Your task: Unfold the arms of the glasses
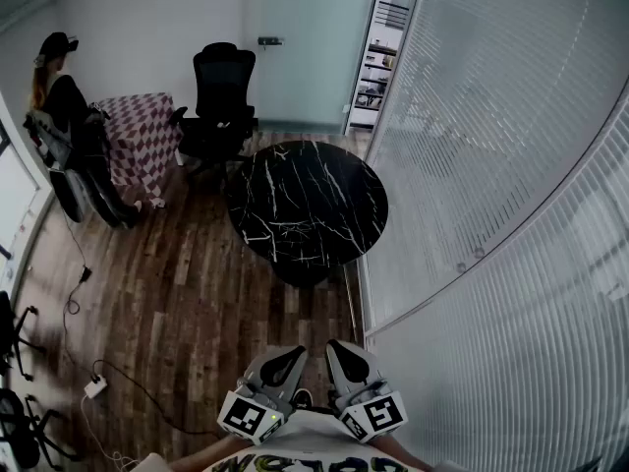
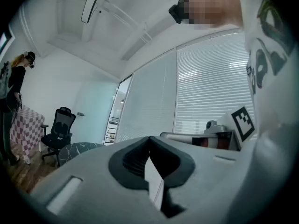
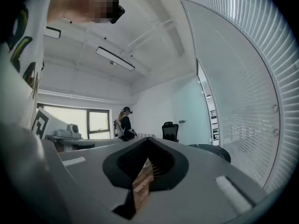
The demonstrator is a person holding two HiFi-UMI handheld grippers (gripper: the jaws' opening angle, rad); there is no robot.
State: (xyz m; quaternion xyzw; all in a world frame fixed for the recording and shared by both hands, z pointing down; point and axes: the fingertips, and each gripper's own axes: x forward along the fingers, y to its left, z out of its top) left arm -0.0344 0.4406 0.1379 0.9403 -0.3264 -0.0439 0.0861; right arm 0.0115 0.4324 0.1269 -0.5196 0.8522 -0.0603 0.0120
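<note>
Okay, wood floor (image 1: 177, 293) carries a round black marble table (image 1: 307, 205) at its right edge. Black office chair (image 1: 221, 96) stands behind it, by the far edge. Left gripper (image 1: 284, 360) and right gripper (image 1: 345, 355) are side by side, both clenched and empty. Glasses show in no view.
</note>
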